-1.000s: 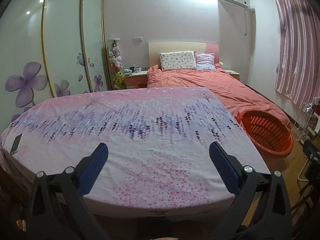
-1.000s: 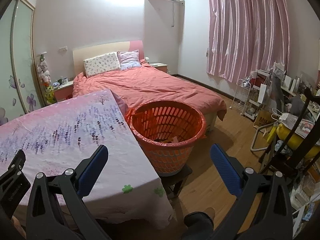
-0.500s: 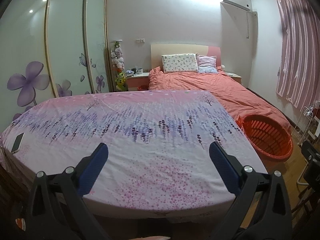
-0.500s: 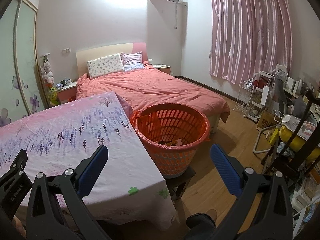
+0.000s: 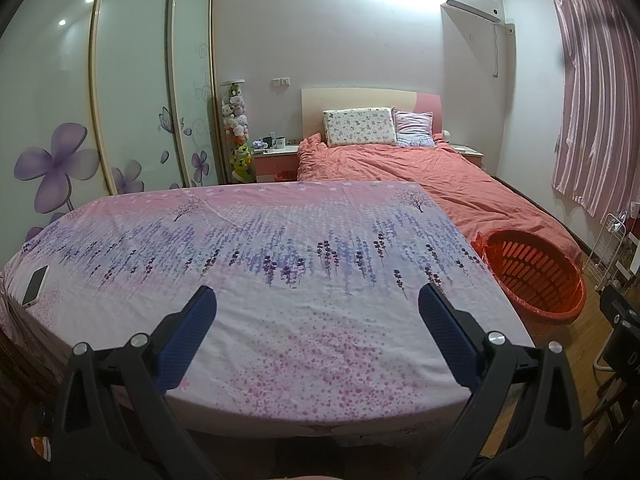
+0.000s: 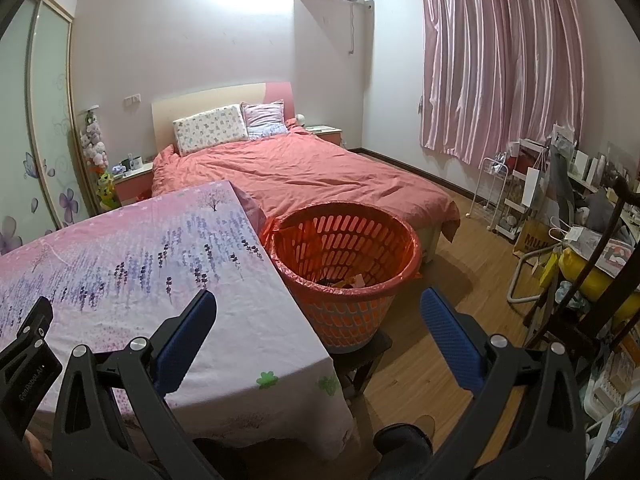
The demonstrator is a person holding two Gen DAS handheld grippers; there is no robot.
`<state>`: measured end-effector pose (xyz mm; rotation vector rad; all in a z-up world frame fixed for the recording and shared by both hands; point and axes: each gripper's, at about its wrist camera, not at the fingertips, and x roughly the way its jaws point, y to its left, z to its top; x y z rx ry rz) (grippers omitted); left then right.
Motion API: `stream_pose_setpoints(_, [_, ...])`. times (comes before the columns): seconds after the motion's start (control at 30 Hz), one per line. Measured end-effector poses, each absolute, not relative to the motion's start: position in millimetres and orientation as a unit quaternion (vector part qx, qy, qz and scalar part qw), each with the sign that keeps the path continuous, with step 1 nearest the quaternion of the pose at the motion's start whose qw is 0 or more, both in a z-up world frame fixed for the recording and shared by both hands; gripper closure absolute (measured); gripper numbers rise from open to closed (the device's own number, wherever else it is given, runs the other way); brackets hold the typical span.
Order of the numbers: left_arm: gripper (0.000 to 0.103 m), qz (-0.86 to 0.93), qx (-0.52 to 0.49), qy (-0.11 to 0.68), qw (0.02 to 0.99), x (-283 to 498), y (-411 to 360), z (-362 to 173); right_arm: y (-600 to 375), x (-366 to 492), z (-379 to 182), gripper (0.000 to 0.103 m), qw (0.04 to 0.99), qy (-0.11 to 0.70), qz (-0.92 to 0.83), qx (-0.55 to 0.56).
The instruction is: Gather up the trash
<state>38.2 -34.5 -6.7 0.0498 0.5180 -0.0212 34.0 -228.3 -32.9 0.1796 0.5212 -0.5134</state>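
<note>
An orange slotted basket (image 6: 344, 264) lined with an orange bag stands on a dark stool beside the table's right edge; some scraps of trash (image 6: 352, 281) lie at its bottom. It also shows in the left wrist view (image 5: 532, 276). My left gripper (image 5: 316, 324) is open and empty above the near part of the table with a pink and purple floral cloth (image 5: 256, 248). My right gripper (image 6: 318, 326) is open and empty, above the table's corner and the basket's near side. No trash shows on the cloth.
A white phone (image 5: 35, 285) lies at the table's left edge. A bed with an orange cover (image 6: 304, 176) stands behind. A wardrobe (image 5: 132, 92) is at left; cluttered shelves and a chair (image 6: 568, 216) at right. Wood floor (image 6: 448, 280) lies between.
Both grippers have pulled back and risen slightly, so the table and basket sit lower and farther in view. Both stay open and empty.
</note>
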Motion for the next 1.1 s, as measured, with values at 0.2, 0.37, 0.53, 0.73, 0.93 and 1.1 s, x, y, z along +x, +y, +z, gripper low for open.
stream_pose_setpoints(0.2, [0.004, -0.010, 0.024, 0.257, 0.966, 38.0, -34.8, -6.7, -229.1, 34.1, -33.1, 0.002, 0.929, 0.257, -0.250, 0.089])
stream_pose_setpoints(0.37, [0.004, -0.011, 0.024, 0.257, 0.966, 38.0, -34.8, -6.7, -229.9, 34.6, -33.0, 0.002, 0.929, 0.257, -0.250, 0.089])
stream_pose_setpoints(0.53, [0.004, -0.010, 0.024, 0.257, 0.966, 37.9, -34.9, -6.8, -229.9, 34.3, -32.9, 0.002, 0.929, 0.258, -0.250, 0.089])
stream_pose_setpoints(0.73, [0.004, -0.011, 0.025, 0.257, 0.966, 38.1, -35.0, -6.7, -230.3, 34.7, -32.7, 0.002, 0.929, 0.257, -0.250, 0.089])
stream_pose_setpoints(0.93, [0.004, -0.010, 0.025, 0.257, 0.966, 37.6, -35.9, -7.1, -230.5, 34.4, -32.6, 0.002, 0.929, 0.258, -0.250, 0.089])
stream_pose_setpoints(1.1, [0.004, -0.010, 0.025, 0.257, 0.966, 37.7, -36.0, -7.1, -231.1, 35.0, -32.3, 0.002, 0.929, 0.257, -0.250, 0.089])
